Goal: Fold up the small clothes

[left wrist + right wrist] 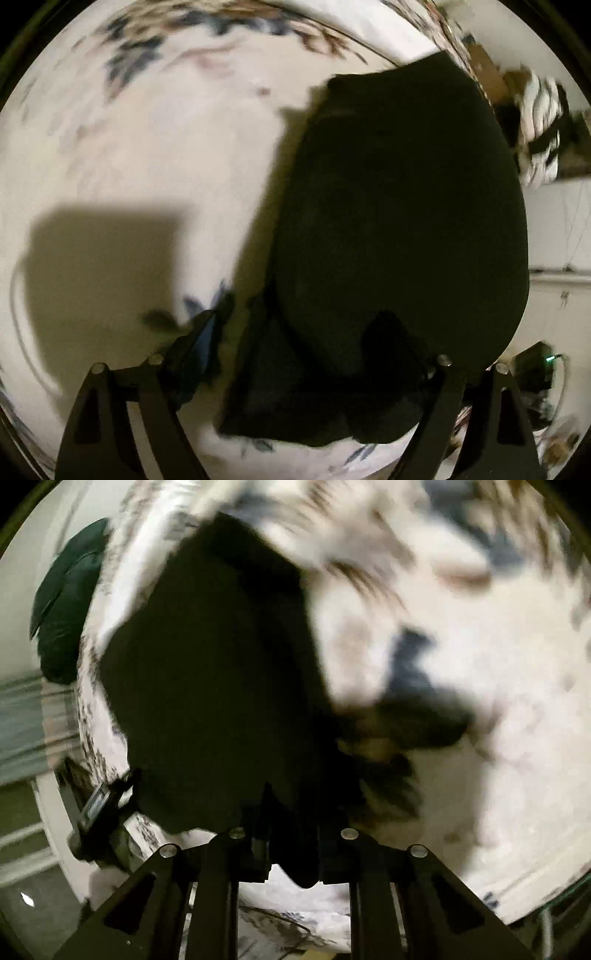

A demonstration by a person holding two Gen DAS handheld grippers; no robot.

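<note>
A dark, near-black small garment (399,221) lies on a white floral bedsheet (155,140). In the left wrist view it fills the right half, with a folded layer lapping over the near end. My left gripper (295,332) is open, its fingers (199,332) spread wide at either side of the garment's near end. In the right wrist view the same garment (207,686) hangs from my right gripper (291,849), which is shut on its edge, with cloth bunched between the fingers. The view is motion-blurred.
The sheet (480,738) has blue and brown flower prints. A dark green cushion-like object (66,602) sits at the bed's far left edge. A striped black-and-white item (539,125) and a small device with a green light (543,365) lie off the bed's right side.
</note>
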